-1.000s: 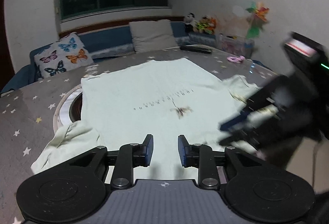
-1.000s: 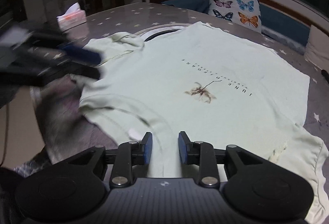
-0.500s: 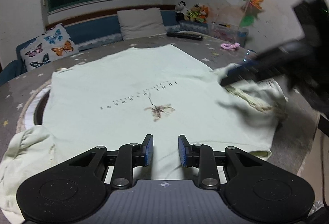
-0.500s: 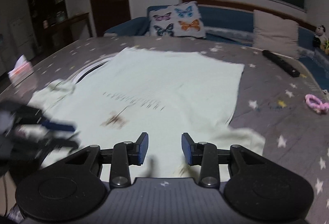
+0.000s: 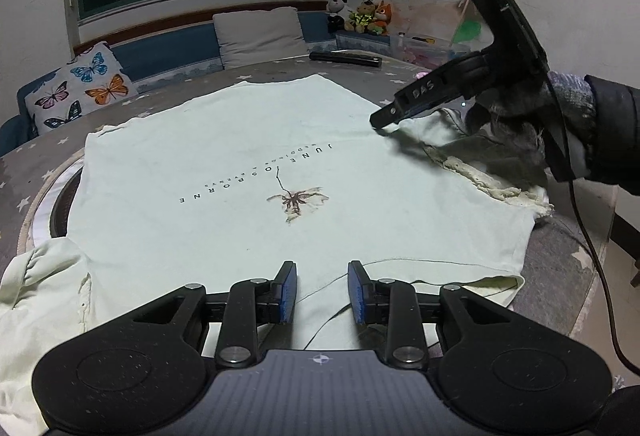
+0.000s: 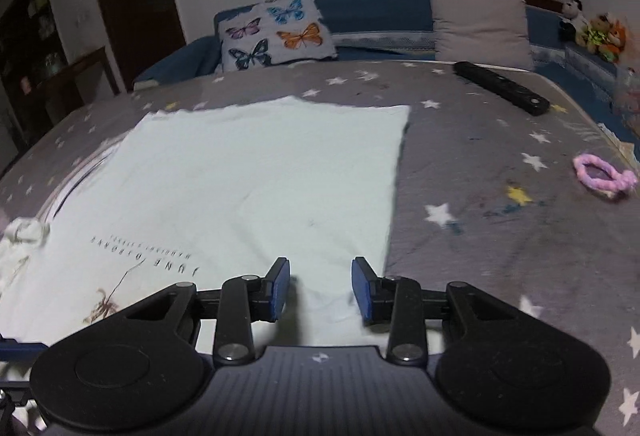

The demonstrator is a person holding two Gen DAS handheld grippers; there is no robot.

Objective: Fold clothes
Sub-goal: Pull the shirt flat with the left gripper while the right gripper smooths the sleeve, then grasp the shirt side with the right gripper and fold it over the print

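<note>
The right gripper (image 6: 320, 286) is open with nothing in it, low over the shirt's (image 5: 248, 172) right side edge, by the sleeve (image 5: 480, 176). The left gripper (image 5: 322, 292) is open too, empty, above the collar end. The shirt lies flat on the bench (image 6: 500, 236), print up, stretching long away from the left gripper.

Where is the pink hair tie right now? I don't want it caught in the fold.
In the right wrist view, the pink hair tie lies on the star-print table cover, far right, apart from the T-shirt and nearer than the black remote.
</note>
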